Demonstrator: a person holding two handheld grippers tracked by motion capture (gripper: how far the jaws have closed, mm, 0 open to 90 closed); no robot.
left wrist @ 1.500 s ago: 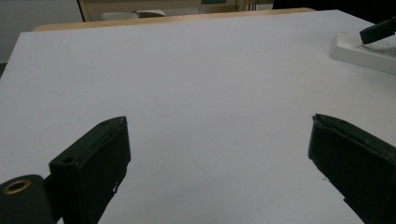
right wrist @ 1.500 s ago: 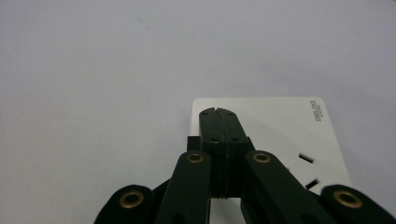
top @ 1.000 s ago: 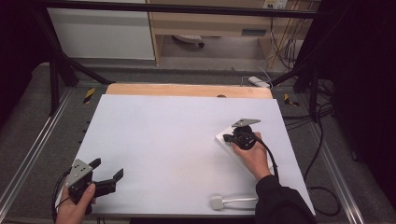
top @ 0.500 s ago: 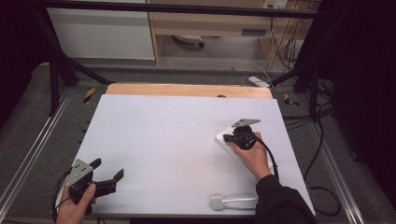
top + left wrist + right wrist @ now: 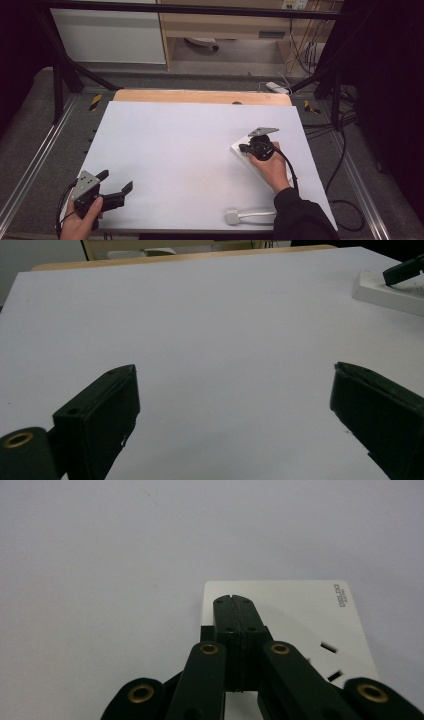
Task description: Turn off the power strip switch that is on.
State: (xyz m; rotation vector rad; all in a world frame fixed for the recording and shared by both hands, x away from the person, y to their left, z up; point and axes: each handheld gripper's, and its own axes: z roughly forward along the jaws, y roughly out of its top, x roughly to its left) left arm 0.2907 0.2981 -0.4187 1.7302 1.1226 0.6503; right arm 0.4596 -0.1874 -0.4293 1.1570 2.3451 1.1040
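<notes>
My right gripper [image 5: 234, 602] is fully closed with nothing between its jaws, its tip over the near end of the white power strip [image 5: 300, 615] on the right of the white table [image 5: 175, 150]. My left gripper [image 5: 116, 181] rests wide open and empty at the near left corner. A white plug [image 5: 232, 217] lies at the front edge. Judgement: if pressing here, push squarely downward so the strip does not skid.

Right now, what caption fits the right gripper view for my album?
Shut black claw poised over the end of a white power strip on a white table.
</notes>
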